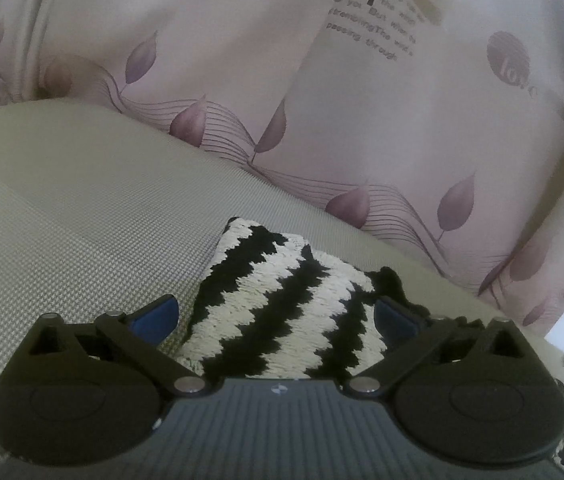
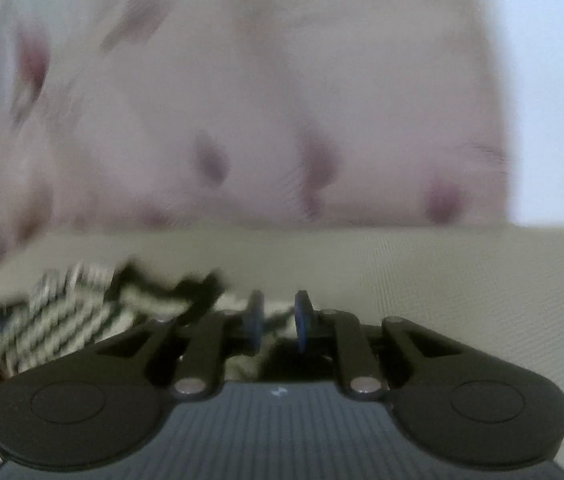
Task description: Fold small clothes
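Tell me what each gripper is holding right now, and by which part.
The left gripper holds nothing: its jaws stand wide open around the folded striped knit. The right gripper is nearly shut; whether it pinches the knit's edge cannot be told through the blur.

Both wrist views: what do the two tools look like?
Left tool and right tool match: black linkage arms with silver pivot pins, rounded black housings, blue finger pads, and a ribbed grey body bearing a small white mark. No cables, hands or sleeves visible.

The black-and-white zigzag knitted garment (image 1: 282, 304) looks coarse and woolly; the beige woven cushion (image 1: 82, 220) is finely ribbed; the leaf-printed pink curtain cloth (image 1: 362, 120) hangs smooth.
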`<state>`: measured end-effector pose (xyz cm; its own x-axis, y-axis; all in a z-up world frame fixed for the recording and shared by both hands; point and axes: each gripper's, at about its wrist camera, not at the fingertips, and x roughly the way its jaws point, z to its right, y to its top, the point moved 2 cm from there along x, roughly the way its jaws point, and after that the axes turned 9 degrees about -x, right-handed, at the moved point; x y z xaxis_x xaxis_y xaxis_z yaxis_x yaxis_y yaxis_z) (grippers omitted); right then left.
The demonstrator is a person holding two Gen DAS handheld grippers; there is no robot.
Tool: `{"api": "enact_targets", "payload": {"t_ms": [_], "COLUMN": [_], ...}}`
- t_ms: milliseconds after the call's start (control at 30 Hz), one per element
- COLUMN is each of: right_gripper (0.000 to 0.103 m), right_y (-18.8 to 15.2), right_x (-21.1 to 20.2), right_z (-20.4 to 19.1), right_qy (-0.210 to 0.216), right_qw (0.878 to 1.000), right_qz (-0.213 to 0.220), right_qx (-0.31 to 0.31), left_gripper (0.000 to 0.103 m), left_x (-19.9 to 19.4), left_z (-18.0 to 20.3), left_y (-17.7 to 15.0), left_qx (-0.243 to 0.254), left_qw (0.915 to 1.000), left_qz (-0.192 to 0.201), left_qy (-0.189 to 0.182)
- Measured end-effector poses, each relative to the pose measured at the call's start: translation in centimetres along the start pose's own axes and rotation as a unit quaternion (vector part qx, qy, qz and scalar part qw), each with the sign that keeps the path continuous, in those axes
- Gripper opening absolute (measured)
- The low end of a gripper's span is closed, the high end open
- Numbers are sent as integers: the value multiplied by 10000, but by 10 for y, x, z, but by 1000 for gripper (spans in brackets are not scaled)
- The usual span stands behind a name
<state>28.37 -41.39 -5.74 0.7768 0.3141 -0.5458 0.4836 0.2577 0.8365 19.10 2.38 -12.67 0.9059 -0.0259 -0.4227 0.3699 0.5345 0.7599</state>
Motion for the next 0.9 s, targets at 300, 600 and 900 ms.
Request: {"api": "enact_targets", "payload": {"t_ms": [300,600,900], "right_gripper": [34,17,32], "right_y": [0,-5,2], "right_x": [58,78,65], "right_z": [14,-13,25], "right_qy": [177,-533,0], "right_qw": [9978,9920,9997], "right_qz": [-596,-172,-10], "right_qx": [-214,-1128,252], "left_gripper": [103,103,103], "left_x": [2,9,9], "left_z": [2,-5,-4], "left_y": [-1,-1,-1], "left_qx": [25,-260,-240], "left_qw": [9998,9992,9993], "left_qz": [-108,-288,-283], "left_qy": [-156,-71,-39]}}
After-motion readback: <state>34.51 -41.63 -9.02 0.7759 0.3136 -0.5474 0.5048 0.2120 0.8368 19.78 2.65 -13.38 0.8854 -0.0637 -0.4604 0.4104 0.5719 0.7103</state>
